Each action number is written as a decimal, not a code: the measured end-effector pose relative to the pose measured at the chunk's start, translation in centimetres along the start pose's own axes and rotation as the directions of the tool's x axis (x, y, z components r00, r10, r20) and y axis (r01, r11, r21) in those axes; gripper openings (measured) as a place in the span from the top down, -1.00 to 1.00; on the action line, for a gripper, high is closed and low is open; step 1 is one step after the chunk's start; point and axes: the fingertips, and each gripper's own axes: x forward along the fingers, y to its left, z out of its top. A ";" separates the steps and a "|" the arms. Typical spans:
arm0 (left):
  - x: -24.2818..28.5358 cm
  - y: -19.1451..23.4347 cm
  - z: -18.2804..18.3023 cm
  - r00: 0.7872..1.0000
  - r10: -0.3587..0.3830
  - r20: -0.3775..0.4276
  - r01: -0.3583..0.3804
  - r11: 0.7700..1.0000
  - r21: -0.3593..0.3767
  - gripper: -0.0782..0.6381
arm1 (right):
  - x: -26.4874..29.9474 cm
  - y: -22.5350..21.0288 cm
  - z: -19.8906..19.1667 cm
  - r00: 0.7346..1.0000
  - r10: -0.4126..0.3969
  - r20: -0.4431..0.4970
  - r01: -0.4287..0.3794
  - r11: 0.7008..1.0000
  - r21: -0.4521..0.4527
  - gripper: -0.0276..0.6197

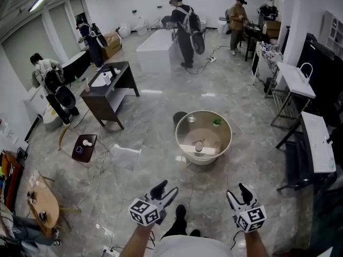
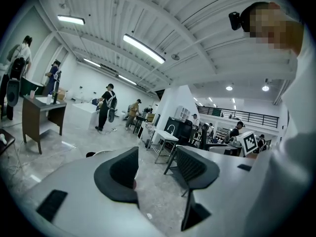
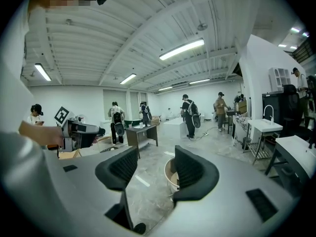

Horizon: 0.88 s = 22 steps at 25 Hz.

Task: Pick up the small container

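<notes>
Item count: two grippers (left gripper (image 1: 166, 189), right gripper (image 1: 237, 191)), one round table (image 1: 177, 134) carrying one small container (image 1: 199, 146) and one green plant (image 1: 216, 122), one dark desk (image 1: 120, 71), two white tables (image 1: 297, 82), and at least four background people (image 1: 183, 28).

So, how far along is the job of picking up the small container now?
Nothing looks done yet: the small container sits on a board across the round tub, untouched. In hand: nothing; the left hand-held gripper and right hand-held gripper are both open and empty, well short of the tub. Left: walk up, close one on the container, lift it.
</notes>
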 end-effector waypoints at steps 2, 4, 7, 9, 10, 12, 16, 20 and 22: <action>1.1 1.8 0.6 1.000 -0.004 -0.009 0.004 1.000 0.000 0.09 | 2.0 -0.1 0.3 1.000 0.001 -0.011 -0.001 1.000 -0.002 0.15; 2.4 3.5 1.2 1.000 -0.013 -0.021 0.013 1.000 0.001 0.09 | 4.0 -0.4 0.4 1.000 0.003 -0.027 -0.003 1.000 -0.010 0.15; 4.4 6.0 1.8 0.998 -0.030 -0.049 0.031 0.999 0.014 0.09 | 6.9 -1.0 0.6 0.999 -0.009 -0.045 0.008 1.000 -0.007 0.15; 5.7 7.8 2.3 0.997 -0.043 -0.067 0.044 0.999 0.021 0.08 | 8.9 -1.5 1.0 0.998 -0.023 -0.050 0.023 1.000 -0.005 0.15; 6.3 8.7 2.7 0.996 -0.049 -0.073 0.051 0.999 0.020 0.08 | 9.9 -1.6 1.3 0.998 -0.030 -0.051 0.030 1.000 -0.005 0.15; 7.4 10.3 3.4 0.995 -0.063 -0.082 0.065 0.998 0.020 0.08 | 11.7 -1.9 2.0 0.998 -0.044 -0.051 0.044 0.999 -0.003 0.15; 9.3 12.8 4.6 0.992 -0.091 -0.093 0.093 0.995 0.019 0.09 | 14.3 -2.6 3.0 0.996 -0.077 -0.052 0.077 0.997 -0.004 0.16; 10.9 15.0 5.8 0.989 -0.115 -0.098 0.117 0.993 0.018 0.09 | 16.9 -3.3 3.8 0.993 -0.104 -0.055 0.104 0.995 -0.009 0.16; 11.6 16.2 6.3 0.987 -0.124 -0.102 0.127 0.992 0.020 0.09 | 18.2 -3.6 4.1 0.992 -0.115 -0.055 0.114 0.993 -0.010 0.16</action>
